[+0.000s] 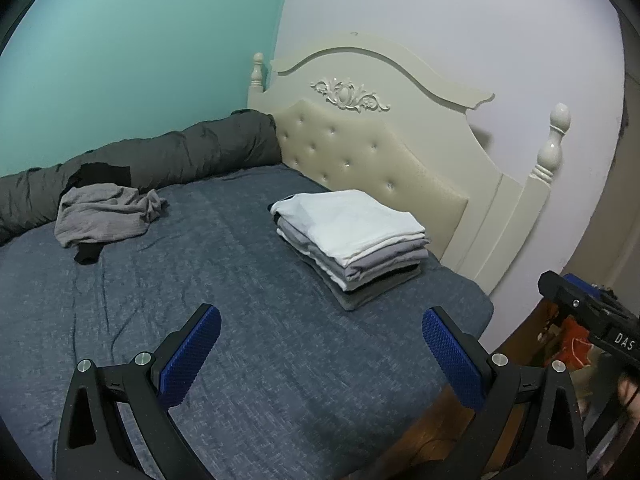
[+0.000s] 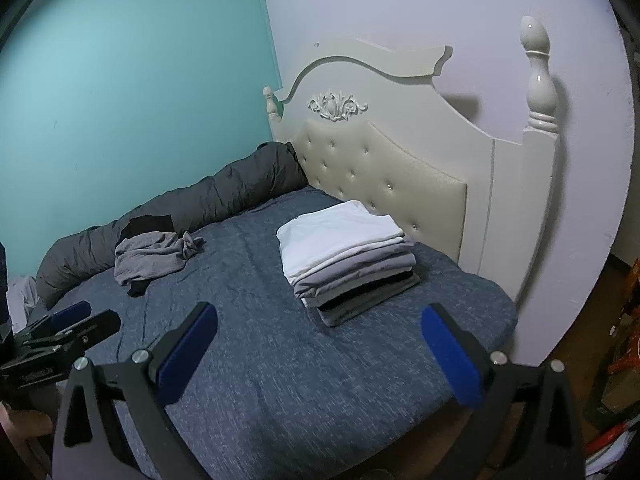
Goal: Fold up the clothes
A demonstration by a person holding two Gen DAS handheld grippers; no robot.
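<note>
A neat stack of folded clothes [image 1: 352,240] [image 2: 344,256], white on top with grey and dark layers below, sits on the blue bed [image 1: 240,300] [image 2: 260,340] near the headboard. A crumpled grey garment [image 1: 104,212] [image 2: 152,256] lies at the far left over a black piece [image 1: 88,254] [image 2: 138,289]. My left gripper [image 1: 320,316] hovers open over the bed's near part, nothing between its blue pads. My right gripper [image 2: 320,312] is open too, short of the stack. Each gripper shows at the edge of the other's view, the right gripper [image 1: 588,316] and the left gripper [image 2: 72,320].
A rolled dark grey duvet [image 1: 160,152] [image 2: 192,204] runs along the teal wall. The cream tufted headboard [image 1: 380,152] [image 2: 392,176] with posts stands behind the stack. Wooden floor and orange clutter [image 1: 572,344] [image 2: 624,356] lie right of the bed's corner.
</note>
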